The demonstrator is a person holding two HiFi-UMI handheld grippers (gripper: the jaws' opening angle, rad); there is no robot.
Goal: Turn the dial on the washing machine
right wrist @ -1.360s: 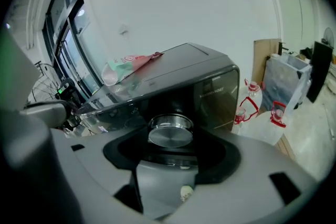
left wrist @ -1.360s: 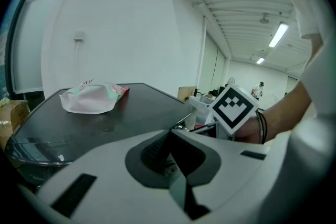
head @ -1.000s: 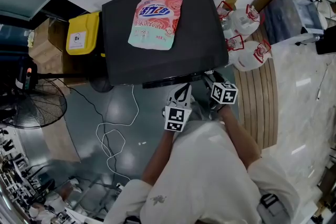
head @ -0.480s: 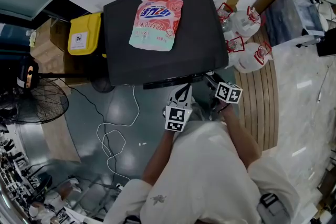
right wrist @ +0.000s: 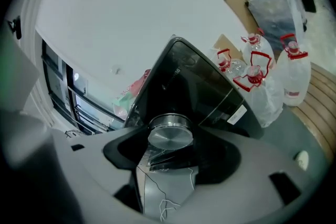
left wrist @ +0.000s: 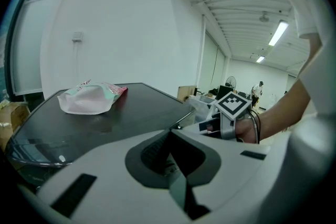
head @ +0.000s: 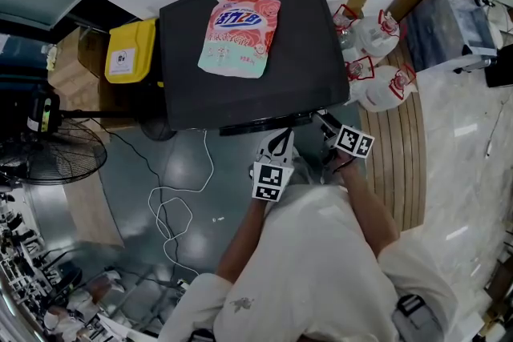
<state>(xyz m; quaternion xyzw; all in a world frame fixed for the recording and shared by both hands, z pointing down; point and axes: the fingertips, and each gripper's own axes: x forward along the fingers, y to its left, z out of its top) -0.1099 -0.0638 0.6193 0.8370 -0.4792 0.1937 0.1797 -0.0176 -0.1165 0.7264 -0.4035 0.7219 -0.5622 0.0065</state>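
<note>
Dial (right wrist: 169, 135) held at the washing machine (head: 240, 84) front.
The silver dial, at the machine's 5 o'clock corner, is clamped between the right gripper's (head: 327, 124) jaws. The left gripper's (head: 278, 142) jaws are seen closed, empty. A filled detergent pouch (head: 239, 26) is laid on the machine toward 12 o'clock. Red-capped jugs (head: 377, 60) are stood at 3 o'clock, contents indeterminable.

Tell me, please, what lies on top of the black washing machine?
One pink and white pouch lies flat on the dark top of the washing machine. Nothing else shows there. The part of the top under the pouch is covered, so it cannot be seen.
</note>
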